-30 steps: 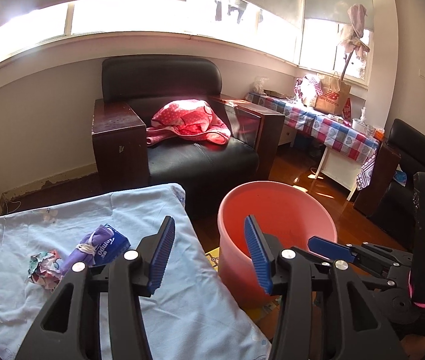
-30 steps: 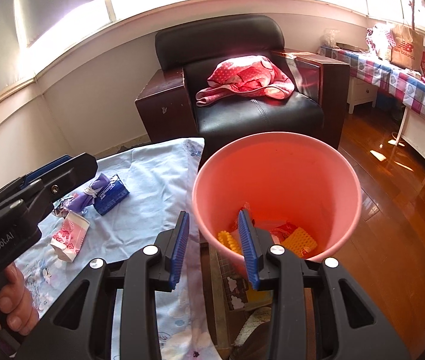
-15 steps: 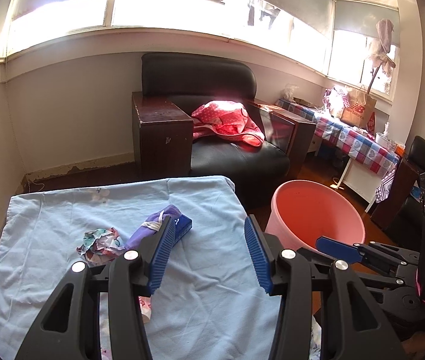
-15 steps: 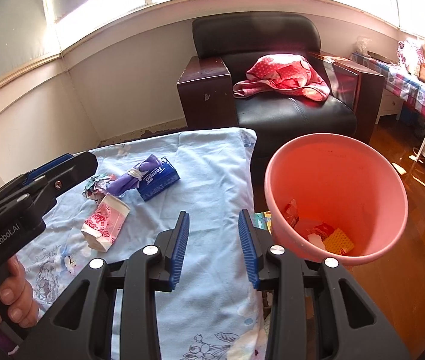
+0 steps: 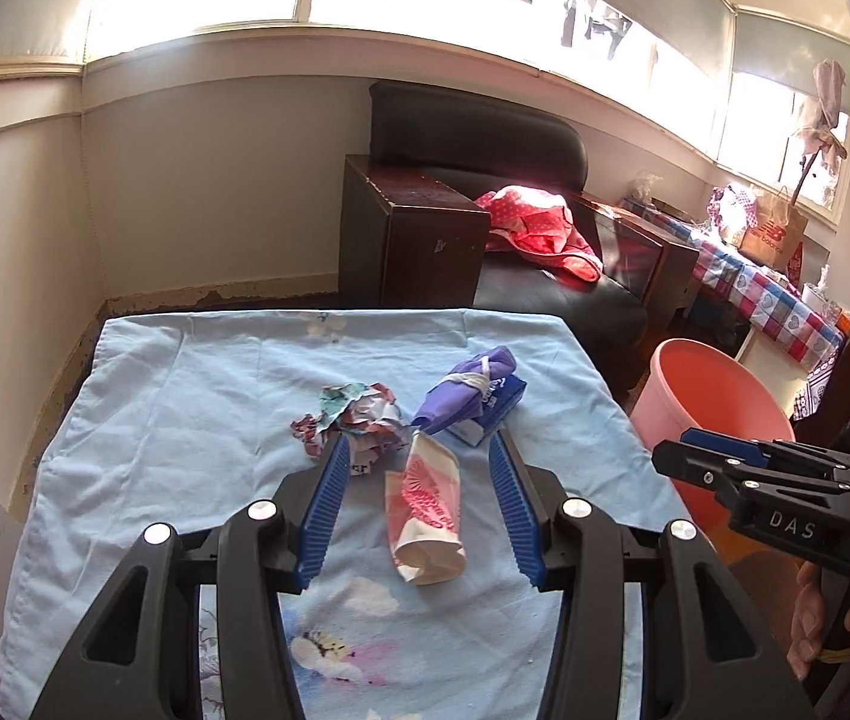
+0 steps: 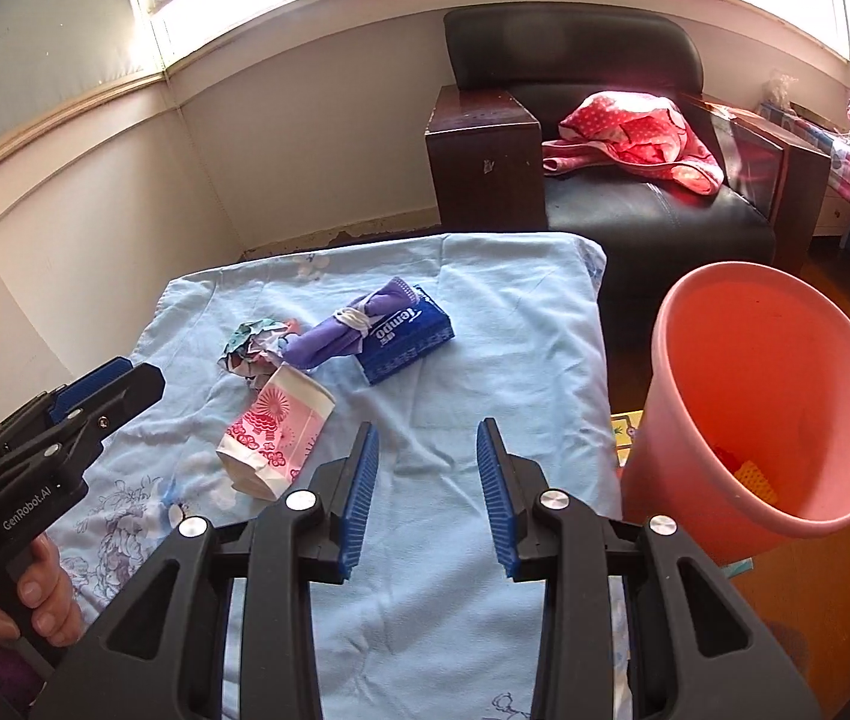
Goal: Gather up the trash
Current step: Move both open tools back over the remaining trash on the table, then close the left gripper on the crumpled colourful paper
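Trash: "tempo" tissue pack [image 6: 406, 333]; "GenRobot.AI" left hand-held gripper [image 5: 415, 507], right hand-held gripper [image 6: 425, 486], both released

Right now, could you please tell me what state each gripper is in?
Left gripper: jaws open, framing the crushed paper cup, not gripping it.
Right gripper: jaws open, empty.

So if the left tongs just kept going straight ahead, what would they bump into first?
Most likely the flattened pink paper cup, lying on the blue cloth between the open left tongs, though depth is hard to judge.

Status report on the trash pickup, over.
Left gripper open, crushed paper cup below it. Right gripper open, empty. Pink bin beside table. Path clear.
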{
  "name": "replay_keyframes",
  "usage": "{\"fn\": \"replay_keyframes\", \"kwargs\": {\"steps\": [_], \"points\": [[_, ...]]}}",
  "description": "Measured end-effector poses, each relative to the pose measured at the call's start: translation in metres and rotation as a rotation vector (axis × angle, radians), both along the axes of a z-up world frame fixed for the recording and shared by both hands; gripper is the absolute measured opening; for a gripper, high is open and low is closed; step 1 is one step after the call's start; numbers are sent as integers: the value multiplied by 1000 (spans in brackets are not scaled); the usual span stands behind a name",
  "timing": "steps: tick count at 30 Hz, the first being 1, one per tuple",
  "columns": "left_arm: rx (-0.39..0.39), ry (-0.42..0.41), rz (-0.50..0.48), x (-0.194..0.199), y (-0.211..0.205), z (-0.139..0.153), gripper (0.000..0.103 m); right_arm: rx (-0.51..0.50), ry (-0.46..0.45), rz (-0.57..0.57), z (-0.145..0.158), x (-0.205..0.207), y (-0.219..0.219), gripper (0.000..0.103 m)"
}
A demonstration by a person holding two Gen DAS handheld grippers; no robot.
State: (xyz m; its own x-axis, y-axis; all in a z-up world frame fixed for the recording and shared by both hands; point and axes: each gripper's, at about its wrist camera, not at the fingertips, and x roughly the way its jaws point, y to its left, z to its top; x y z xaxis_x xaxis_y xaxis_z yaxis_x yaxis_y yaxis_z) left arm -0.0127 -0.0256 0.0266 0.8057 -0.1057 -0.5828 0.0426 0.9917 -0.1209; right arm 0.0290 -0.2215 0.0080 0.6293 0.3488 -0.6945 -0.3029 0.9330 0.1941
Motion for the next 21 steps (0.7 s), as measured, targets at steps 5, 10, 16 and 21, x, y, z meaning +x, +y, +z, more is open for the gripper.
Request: {"fn": "replay_keyframes", "kwargs": {"steps": [5, 10, 16, 21], "points": [[-16, 24, 52, 3, 28, -11, 48, 30, 28, 41, -6, 9, 17, 35], [-62, 71, 70, 23, 47, -23, 48, 38, 49, 55, -14, 15, 25, 35], [-133, 139, 66, 63, 55, -36, 48, 46, 82, 42, -25, 22, 20, 35], [-126, 138, 43, 91, 45, -43, 48, 38, 98, 32, -32, 29, 17, 35]]}}
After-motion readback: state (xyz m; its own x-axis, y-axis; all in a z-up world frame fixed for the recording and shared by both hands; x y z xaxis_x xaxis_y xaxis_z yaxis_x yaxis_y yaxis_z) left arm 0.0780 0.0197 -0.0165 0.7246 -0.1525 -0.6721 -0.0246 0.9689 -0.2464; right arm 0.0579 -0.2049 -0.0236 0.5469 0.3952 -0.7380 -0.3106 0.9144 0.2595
